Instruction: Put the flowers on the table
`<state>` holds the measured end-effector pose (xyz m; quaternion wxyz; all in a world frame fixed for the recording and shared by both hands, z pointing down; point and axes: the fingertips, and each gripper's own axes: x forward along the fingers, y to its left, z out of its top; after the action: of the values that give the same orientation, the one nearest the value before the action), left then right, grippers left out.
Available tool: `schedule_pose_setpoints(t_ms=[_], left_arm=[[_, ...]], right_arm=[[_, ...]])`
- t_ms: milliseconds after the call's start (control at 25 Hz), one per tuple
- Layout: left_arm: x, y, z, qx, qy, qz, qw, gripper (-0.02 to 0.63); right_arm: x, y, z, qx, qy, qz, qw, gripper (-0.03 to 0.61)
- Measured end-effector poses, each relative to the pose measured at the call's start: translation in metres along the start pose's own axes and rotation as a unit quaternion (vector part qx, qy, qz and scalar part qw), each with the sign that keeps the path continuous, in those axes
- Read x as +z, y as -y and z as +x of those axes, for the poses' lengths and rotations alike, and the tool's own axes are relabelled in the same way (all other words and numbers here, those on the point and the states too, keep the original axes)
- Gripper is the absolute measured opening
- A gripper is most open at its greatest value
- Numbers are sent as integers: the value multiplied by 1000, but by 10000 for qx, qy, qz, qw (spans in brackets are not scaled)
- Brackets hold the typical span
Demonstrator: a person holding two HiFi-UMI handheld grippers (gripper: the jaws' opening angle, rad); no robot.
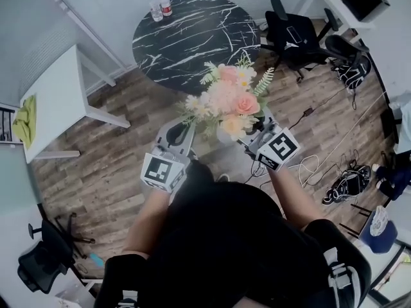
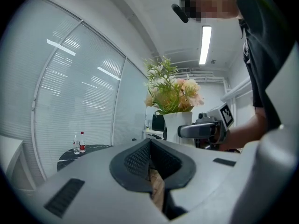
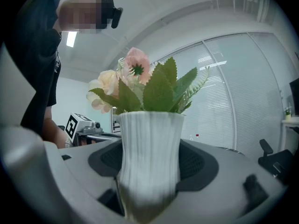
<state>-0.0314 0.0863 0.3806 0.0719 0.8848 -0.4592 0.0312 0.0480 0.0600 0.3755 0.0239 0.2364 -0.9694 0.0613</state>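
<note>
I'm in the carry step. The right gripper has its jaws closed on the ribbed white vase, which stands upright between them. The flowers rise out of it at the centre of the head view, held in the air above the wooden floor. The left gripper sits just beside the bouquet at its lower left. In its own view the jaws are drawn together with nothing between them, only a sliver of floor showing lower down.

The round black marbled table lies in the upper middle of the frame, apart from the vase, with two bottles at its upper-left edge — so nothing is placed yet.

Next, I judge, the vase has to travel up-frame over a bare part of the tabletop, kept level, since the bouquet looks top-heavy. Then it comes down until the base rests flat before the right jaws let go — well away from the bottles.
</note>
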Motion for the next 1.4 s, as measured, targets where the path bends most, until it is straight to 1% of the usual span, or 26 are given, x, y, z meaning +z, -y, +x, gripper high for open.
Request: schedule_pose_setpoints(t_ms=[480,800,1080,1400], left_arm=[[12,-78,31,-360,17,-32,9993,12],[17,-121,38,-629,81,-48,9980,12],[15,-144,40,-810,73,-103,9966,12],[21,-159,45,-860,112,-73,9962,12]], right_arm=[[9,37,70,-376,-62,3,9993,339],[9,46,109,-628,-124,15,9980,339],[11,49,130,-860,-116,16,9962,339],[12,59,146,-913,-114,-30,9958,339]])
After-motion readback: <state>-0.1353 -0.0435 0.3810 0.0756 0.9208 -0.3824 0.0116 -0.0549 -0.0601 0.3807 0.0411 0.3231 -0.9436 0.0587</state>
